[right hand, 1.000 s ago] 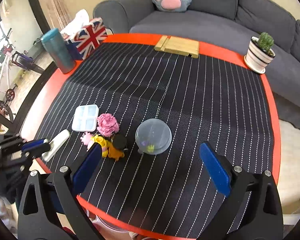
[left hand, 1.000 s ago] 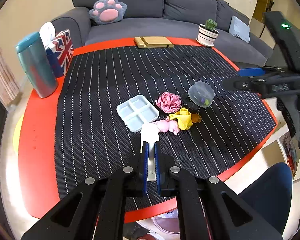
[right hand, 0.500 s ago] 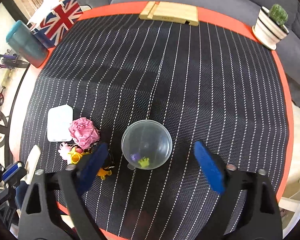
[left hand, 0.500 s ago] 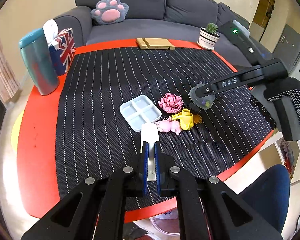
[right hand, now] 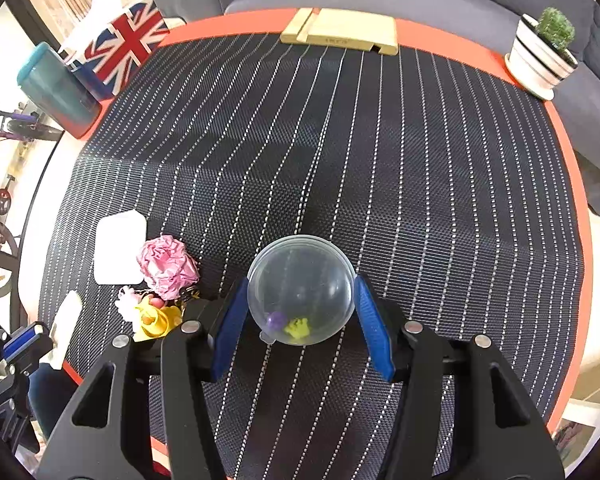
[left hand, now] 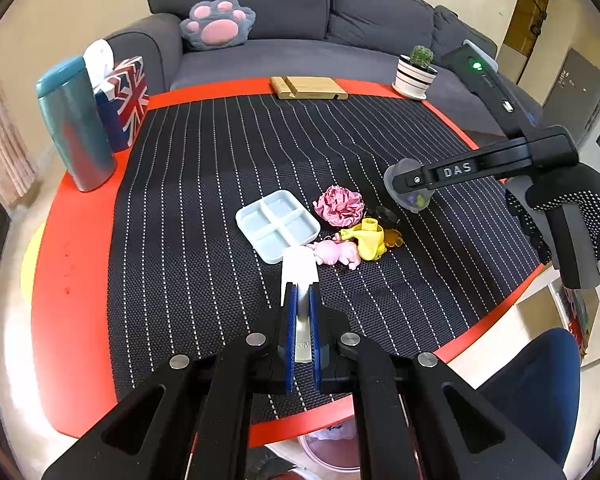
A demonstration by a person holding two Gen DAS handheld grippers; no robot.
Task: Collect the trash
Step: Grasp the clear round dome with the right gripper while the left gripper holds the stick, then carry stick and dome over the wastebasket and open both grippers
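Closing on the clear plastic capsule (right hand: 301, 290), the right gripper (right hand: 301, 320) has its blue pads at both sides of the dome, apparently touching; jaws have just been narrowing. Capsule sits on the striped mat (right hand: 380, 180), right of the trash cluster.

Risk: a smooth round shell between flat pads could squirt out toward the far side if the squeeze lands above or below its widest line. It might also pop apart, spilling the small purple and yellow-green bits inside.

Left gripper (left hand: 302, 304) is clenched on a white strip (left hand: 299, 268), near edge of the mat.

Four-compartment tray (left hand: 278, 224): compartments look empty. Crumpled pink paper (left hand: 339, 206) lies just right of it.
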